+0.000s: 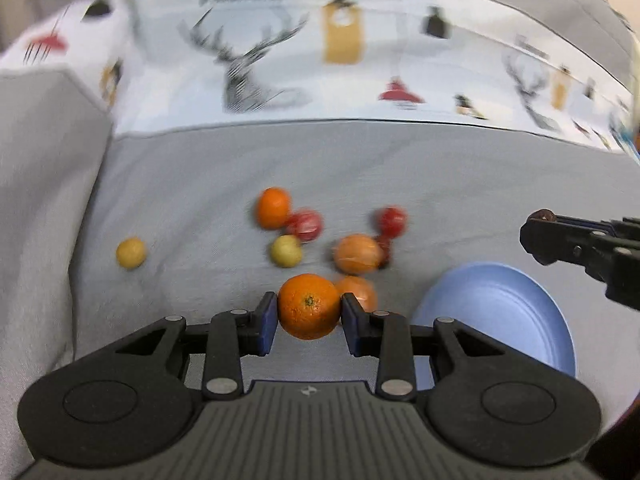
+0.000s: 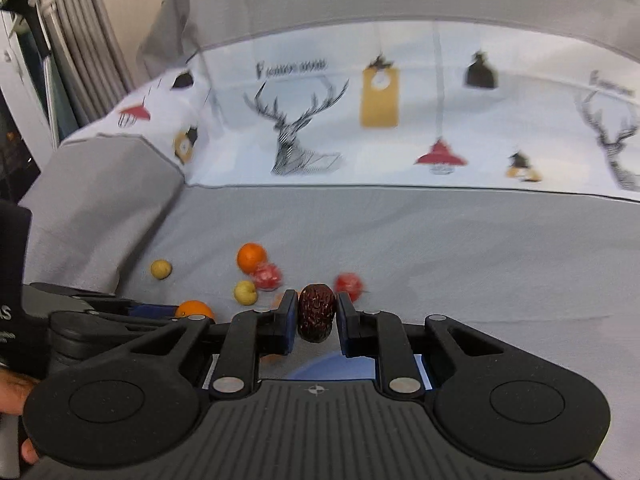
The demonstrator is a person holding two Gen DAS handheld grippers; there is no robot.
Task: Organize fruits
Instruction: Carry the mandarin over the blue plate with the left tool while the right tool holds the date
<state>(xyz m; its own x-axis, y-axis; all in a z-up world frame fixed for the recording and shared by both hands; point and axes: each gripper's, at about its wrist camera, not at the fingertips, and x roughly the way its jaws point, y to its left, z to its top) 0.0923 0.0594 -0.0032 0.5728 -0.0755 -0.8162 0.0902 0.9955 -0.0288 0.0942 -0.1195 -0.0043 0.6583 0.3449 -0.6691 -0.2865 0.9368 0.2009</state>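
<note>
Transport step: left hand-held gripper (image 1: 309, 307) pinches an orange (image 1: 309, 306), lifted just beside the blue plate (image 1: 520, 312); right hand-held gripper (image 2: 317, 312) clamps a dark wrinkled date (image 2: 316, 312) above that plate. Remaining fruits (image 1: 320, 236) lie loose on the grey bed cover (image 1: 440, 184). Next: lower each over the plate, release gently so nothing rolls off.

Ahead of the jaws, four oranges (image 1: 308, 306), two red fruits (image 1: 305, 225), two yellow fruits (image 1: 130, 253), one dark date (image 2: 316, 312) and one blue plate (image 1: 500, 312) are counted.
</note>
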